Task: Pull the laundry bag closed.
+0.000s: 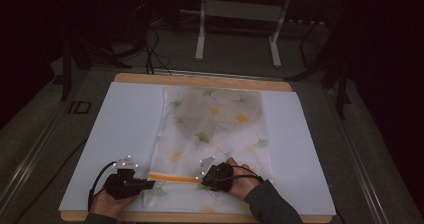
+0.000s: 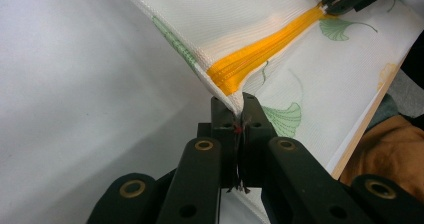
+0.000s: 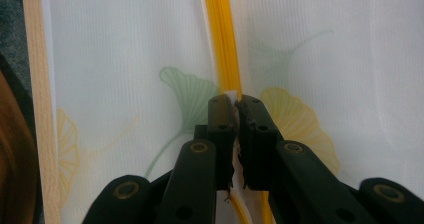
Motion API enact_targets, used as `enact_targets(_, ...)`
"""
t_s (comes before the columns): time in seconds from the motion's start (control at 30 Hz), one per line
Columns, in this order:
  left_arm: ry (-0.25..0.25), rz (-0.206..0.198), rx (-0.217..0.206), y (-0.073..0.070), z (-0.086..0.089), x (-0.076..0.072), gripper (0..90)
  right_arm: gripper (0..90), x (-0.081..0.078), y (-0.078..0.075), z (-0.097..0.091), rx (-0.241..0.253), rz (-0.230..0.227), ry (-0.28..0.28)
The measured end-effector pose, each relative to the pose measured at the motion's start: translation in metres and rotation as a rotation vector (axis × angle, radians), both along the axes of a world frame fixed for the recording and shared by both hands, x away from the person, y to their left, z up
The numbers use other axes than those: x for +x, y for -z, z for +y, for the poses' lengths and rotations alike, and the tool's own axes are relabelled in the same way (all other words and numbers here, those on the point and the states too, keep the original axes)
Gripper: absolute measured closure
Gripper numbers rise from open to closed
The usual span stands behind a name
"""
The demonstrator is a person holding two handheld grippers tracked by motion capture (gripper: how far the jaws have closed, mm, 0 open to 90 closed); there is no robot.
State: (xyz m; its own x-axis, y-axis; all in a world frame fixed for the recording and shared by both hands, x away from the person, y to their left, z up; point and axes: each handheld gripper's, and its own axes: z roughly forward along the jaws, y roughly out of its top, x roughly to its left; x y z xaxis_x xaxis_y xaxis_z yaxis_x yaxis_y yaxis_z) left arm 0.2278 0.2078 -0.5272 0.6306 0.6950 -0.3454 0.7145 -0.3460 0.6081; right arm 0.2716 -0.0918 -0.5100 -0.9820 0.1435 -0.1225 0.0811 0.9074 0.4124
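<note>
A white mesh bag (image 1: 215,129) printed with green and yellow leaves lies flat on the white sheet. An orange zipper (image 1: 172,177) runs across its near end. My left gripper (image 1: 149,183) is shut on the bag's left edge, right where the zipper (image 2: 260,54) ends, and the fabric (image 2: 240,9) lifts slightly from the left gripper (image 2: 238,104). My right gripper (image 1: 202,180) is farther along the zipper. The right gripper (image 3: 236,101) is shut on the small white zipper pull (image 3: 230,93), with the orange zipper (image 3: 222,39) stretching away beyond it. The right gripper (image 2: 330,5) shows far off in the left gripper view.
A white sheet (image 1: 125,129) covers a wooden board (image 1: 200,80), whose near edge (image 1: 200,217) runs just below my hands. Behind the table stand a white metal frame (image 1: 240,14) and floor cables (image 1: 150,49). The surroundings are dark.
</note>
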Motion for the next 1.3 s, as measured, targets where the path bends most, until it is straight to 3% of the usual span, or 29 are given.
enact_targets(1.3,-0.004,-0.002,-0.006,-0.001,0.002,0.0,88.0,84.7,0.002,-0.003,-0.02,-0.029,0.002,0.007)
